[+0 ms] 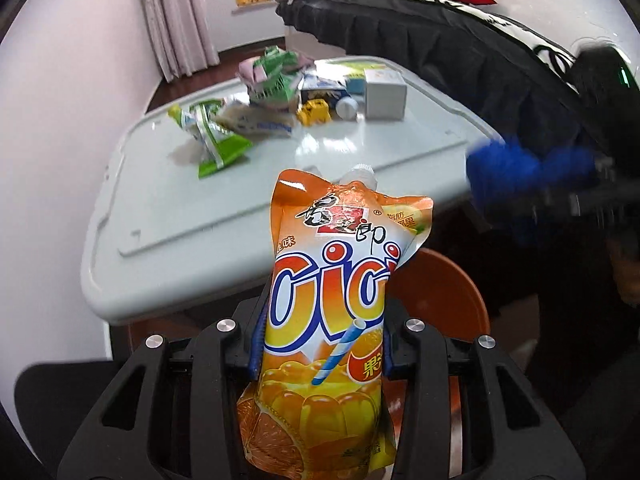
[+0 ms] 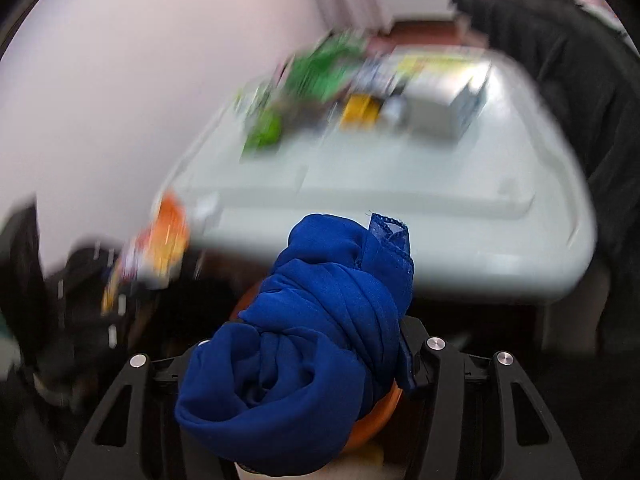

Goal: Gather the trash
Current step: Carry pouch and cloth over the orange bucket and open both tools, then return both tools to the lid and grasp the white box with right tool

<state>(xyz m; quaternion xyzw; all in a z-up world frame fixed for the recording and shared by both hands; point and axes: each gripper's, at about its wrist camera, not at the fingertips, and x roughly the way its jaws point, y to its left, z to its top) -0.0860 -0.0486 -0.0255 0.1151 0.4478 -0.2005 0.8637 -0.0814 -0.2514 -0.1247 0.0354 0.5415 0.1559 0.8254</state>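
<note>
My left gripper point(image 1: 320, 344) is shut on an orange jelly drink pouch point(image 1: 336, 300) with a white cap, held upright in front of the pale table point(image 1: 168, 216). My right gripper point(image 2: 296, 352) is shut on a bunched blue cloth point(image 2: 304, 344); it also shows blurred at the right of the left wrist view point(image 1: 524, 164). An orange round bin point(image 1: 444, 296) sits below both grippers, under the cloth in the right wrist view point(image 2: 376, 416). More trash lies on the table: green wrappers point(image 1: 216, 136), a yellow packet point(image 1: 316, 112), a grey box point(image 1: 384, 96).
A dark cloth-covered bed or sofa point(image 1: 460, 48) runs along the table's right side. A white wall point(image 1: 60, 120) is at the left. Curtains point(image 1: 176, 12) hang at the back. The right wrist view is blurred by motion.
</note>
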